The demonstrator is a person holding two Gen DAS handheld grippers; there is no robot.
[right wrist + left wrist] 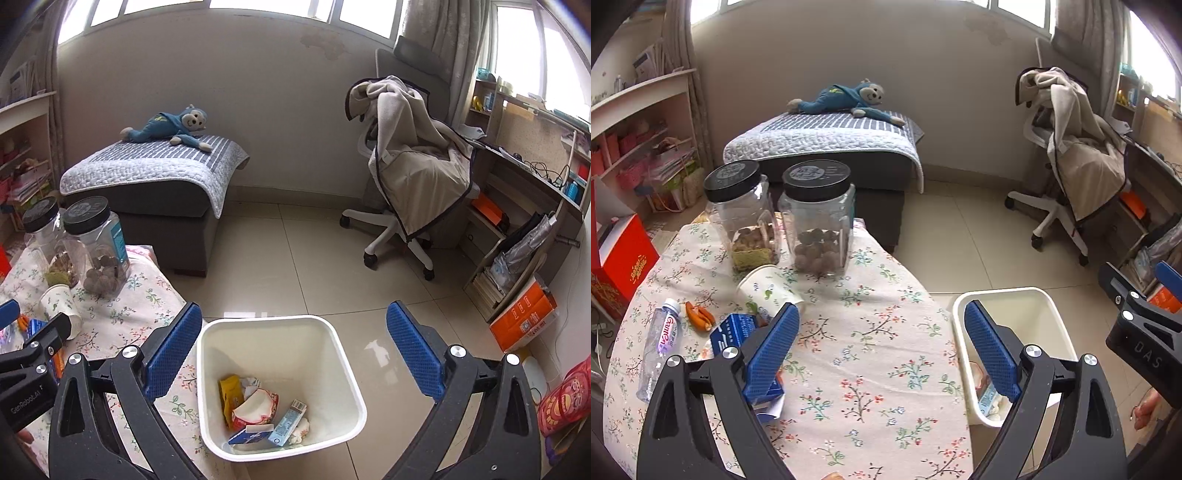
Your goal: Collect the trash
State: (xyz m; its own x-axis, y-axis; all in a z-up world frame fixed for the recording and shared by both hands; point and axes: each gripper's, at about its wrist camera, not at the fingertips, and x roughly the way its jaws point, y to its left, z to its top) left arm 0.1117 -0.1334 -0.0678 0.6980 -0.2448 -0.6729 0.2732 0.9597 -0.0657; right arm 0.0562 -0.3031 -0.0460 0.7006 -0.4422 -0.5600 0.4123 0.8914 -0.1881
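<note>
- Done: the white bin (280,384) stands on the floor just beside the bench's right edge and already holds several pieces: a yellow wrapper (229,391), a red-and-white wrapper (255,408), a blue carton (251,435) and a pale blue packet (290,421).
- Left: on the bench (871,354), near its left edge, lie a clear plastic bottle (659,347), an orange peel (699,315), a tipped paper cup (768,291) and a blue box (738,332).
- Left gripper (882,350): jaws released and spread wide, nothing between the pads; the left jaw overlaps the blue box in view, and contact cannot be told.
- Right gripper (295,350): jaws released, empty, hovering above the bin.
- Judgement: roughly half the trash is collected.
- Not trash, likely to stay: two black-lidded jars (783,218) of food at the bench's far edge, close behind the cup.
- Surroundings: an ottoman with a stuffed monkey (842,99), and a draped office chair (410,173), both well apart from the bin.
</note>
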